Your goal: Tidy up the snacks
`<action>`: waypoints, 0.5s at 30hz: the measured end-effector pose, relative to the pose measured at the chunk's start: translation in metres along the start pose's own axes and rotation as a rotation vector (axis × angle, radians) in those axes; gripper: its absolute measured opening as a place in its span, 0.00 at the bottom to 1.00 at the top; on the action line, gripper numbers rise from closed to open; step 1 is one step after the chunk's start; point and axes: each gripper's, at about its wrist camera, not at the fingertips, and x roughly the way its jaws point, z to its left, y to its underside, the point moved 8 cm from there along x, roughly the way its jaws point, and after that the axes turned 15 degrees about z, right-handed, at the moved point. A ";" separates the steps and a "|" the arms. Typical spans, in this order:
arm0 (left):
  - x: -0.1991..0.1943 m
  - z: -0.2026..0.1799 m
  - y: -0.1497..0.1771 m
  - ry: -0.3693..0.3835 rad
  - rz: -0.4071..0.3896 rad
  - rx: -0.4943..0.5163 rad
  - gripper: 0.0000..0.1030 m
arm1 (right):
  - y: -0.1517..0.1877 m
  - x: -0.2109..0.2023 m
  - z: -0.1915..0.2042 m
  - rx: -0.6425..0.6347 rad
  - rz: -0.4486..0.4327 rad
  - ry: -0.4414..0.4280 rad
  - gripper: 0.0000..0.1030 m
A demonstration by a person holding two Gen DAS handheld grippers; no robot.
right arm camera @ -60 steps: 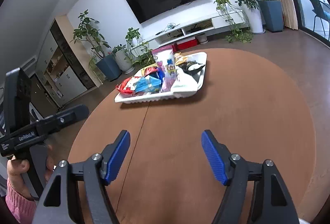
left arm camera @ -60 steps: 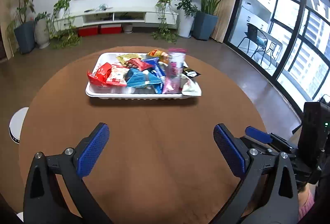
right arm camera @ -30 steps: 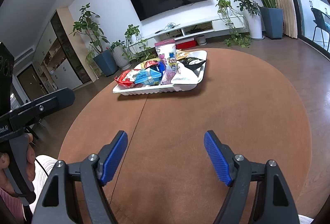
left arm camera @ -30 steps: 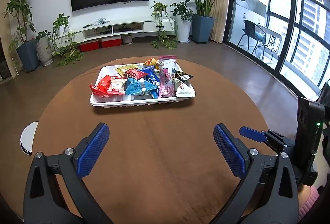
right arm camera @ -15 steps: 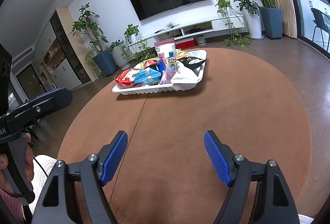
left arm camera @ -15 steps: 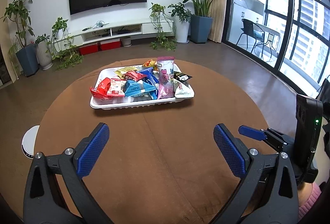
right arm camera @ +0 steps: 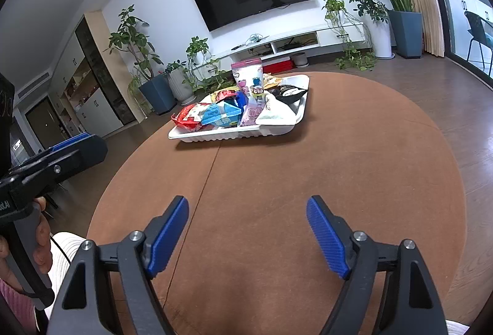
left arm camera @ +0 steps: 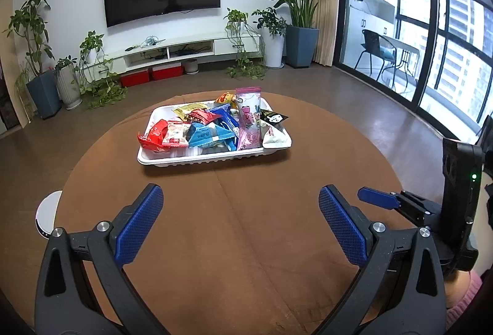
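Both claws are hanging over the near part of the round brown worktop (left arm camera: 246, 242), nothing between the blue pads on either one. Left claw (left arm camera: 240, 224) is spread wide, right claw (right arm camera: 246, 236) is gaping too and its jaws have just been opening a touch more, still with nothing in them

Snacks are all well ahead of both claws, piled in a white tray (left arm camera: 212, 158) toward the far side of the worktop. From the left claw it sits straight ahead, from the right claw it's ahead and a bit left (right arm camera: 237, 131). In the pile: a red pack (left arm camera: 155, 134) at the left end, a blue pack (left arm camera: 209, 131) in the middle, a tall pink pack (left arm camera: 249, 119) standing up just right of that, and a white pack (left arm camera: 275, 137) with a black one (left arm camera: 274, 116) behind it at the right end. Yellow pack (left arm camera: 188, 109) is at the back

Neither claw is touching the tray or any pack

A hand (right arm camera: 40, 242) grips the left claw's handle
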 end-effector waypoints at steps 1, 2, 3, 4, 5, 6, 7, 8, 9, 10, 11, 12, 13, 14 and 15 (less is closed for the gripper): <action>0.000 0.001 0.000 -0.009 -0.002 0.002 0.99 | 0.000 0.000 0.000 0.000 0.001 0.000 0.79; -0.001 0.000 0.001 -0.015 -0.004 0.006 0.99 | 0.001 0.001 0.000 0.000 0.001 0.001 0.79; -0.001 0.001 0.001 -0.025 -0.007 0.005 0.99 | 0.001 0.001 0.000 -0.001 0.001 0.000 0.79; -0.001 0.002 0.001 -0.037 -0.007 0.001 0.99 | 0.001 0.000 0.001 -0.001 0.000 -0.001 0.79; 0.000 0.003 0.002 -0.045 -0.008 -0.003 0.99 | 0.001 0.001 0.001 -0.002 0.000 0.000 0.79; 0.000 0.005 0.002 -0.047 -0.010 -0.008 0.99 | 0.001 0.001 0.000 -0.001 0.000 0.000 0.79; 0.001 0.007 0.002 -0.051 -0.014 -0.015 0.99 | 0.001 0.001 0.000 0.001 0.000 -0.002 0.79; 0.001 0.007 0.003 -0.051 -0.016 -0.021 0.99 | 0.001 0.001 0.001 0.000 0.000 -0.002 0.79; 0.001 0.009 0.003 -0.054 -0.018 -0.027 0.99 | 0.001 0.001 0.001 0.001 0.000 -0.002 0.79; 0.002 0.010 0.003 -0.067 -0.015 -0.022 0.99 | 0.001 0.001 0.000 0.001 0.000 -0.001 0.79; 0.002 0.009 0.004 -0.073 -0.018 -0.014 0.99 | 0.000 0.001 0.000 0.002 0.001 -0.002 0.79; 0.002 0.008 0.005 -0.086 -0.024 -0.010 0.99 | 0.000 0.001 0.000 0.005 0.001 -0.003 0.79; 0.002 0.008 0.005 -0.092 -0.028 -0.005 0.99 | 0.000 0.002 0.000 0.006 0.002 -0.004 0.79; 0.002 0.005 0.007 -0.086 -0.033 0.012 0.99 | 0.000 0.001 0.000 0.005 0.002 -0.003 0.79; 0.002 0.004 0.007 -0.089 -0.036 0.019 0.99 | 0.000 0.001 0.000 0.005 0.002 -0.002 0.79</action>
